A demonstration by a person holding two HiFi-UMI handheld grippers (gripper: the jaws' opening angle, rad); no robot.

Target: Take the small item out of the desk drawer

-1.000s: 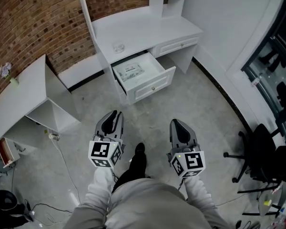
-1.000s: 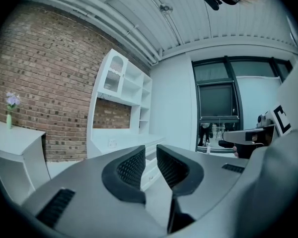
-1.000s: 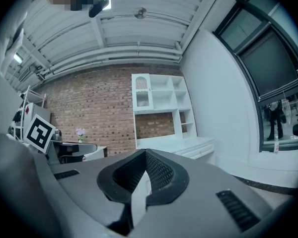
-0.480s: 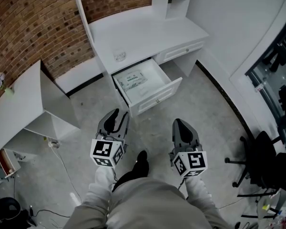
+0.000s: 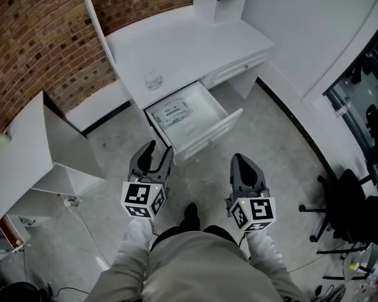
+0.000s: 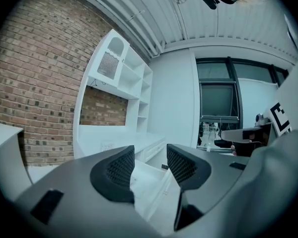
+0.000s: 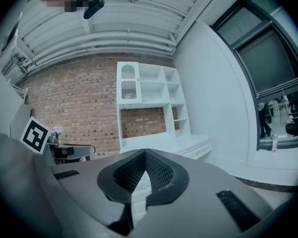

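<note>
The white desk [image 5: 189, 39] stands ahead against the brick wall, with its left drawer [image 5: 211, 136] pulled out. A flat white packet with green print [image 5: 172, 113] lies in the drawer. My left gripper [image 5: 157, 153] hovers over the floor just short of the drawer; its jaws are opening and nothing is between them. In the left gripper view, the left gripper [image 6: 150, 163] frames the drawer [image 6: 151, 180] through its gap. My right gripper [image 5: 242, 163] is level with it on the right, shut and empty. The right gripper [image 7: 145, 156] points at the desk.
A small clear object [image 5: 153, 80] sits on the desktop behind the drawer. A second white desk [image 5: 22, 146] stands at the left, with a cable [image 5: 88, 231] on the floor beside it. A black office chair [image 5: 340, 209] stands at the right by the glass wall.
Both grippers have come closer to the open drawer as the person stepped forward. The left gripper's jaws have spread apart; the right stays shut.
</note>
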